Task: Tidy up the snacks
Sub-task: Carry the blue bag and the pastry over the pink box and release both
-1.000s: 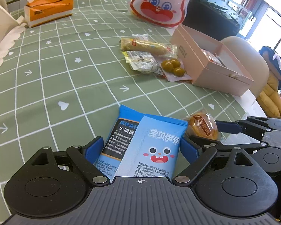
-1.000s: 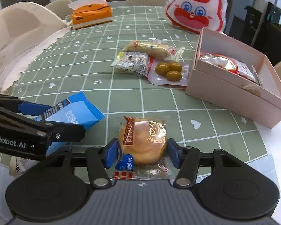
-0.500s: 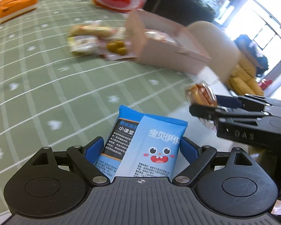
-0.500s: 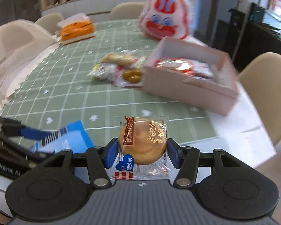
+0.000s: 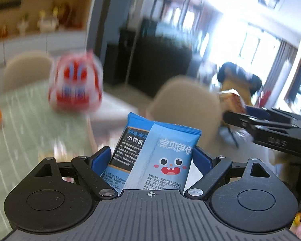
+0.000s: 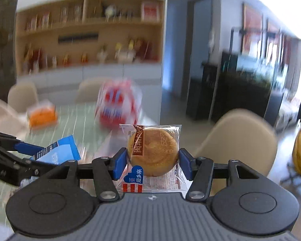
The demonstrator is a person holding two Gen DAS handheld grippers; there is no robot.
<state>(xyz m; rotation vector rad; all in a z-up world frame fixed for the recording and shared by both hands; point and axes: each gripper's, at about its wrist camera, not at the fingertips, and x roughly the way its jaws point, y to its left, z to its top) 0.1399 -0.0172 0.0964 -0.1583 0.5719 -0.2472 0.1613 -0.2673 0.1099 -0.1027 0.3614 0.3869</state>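
Observation:
My left gripper [image 5: 151,156] is shut on a blue snack packet [image 5: 162,156] with a cartoon face, held high above the green table [image 5: 20,140]. My right gripper [image 6: 152,160] is shut on a wrapped round pastry [image 6: 153,150]. Each gripper shows in the other's view: the right one [image 5: 271,128] at the right with the pastry [image 5: 233,100], the left one [image 6: 16,156] at the left with the blue packet [image 6: 58,150]. The pink snack box is out of view.
A red and white rabbit bag [image 5: 76,86] [image 6: 118,106] stands at the table's far end, an orange tissue box [image 6: 42,116] to its left. Beige chairs [image 5: 182,108] [image 6: 238,140] stand by the table's right edge. Both views are blurred.
Both grippers rose and tilted up with their snacks still held. The table, the loose snacks and the pink box dropped out of view; the room behind came into sight.

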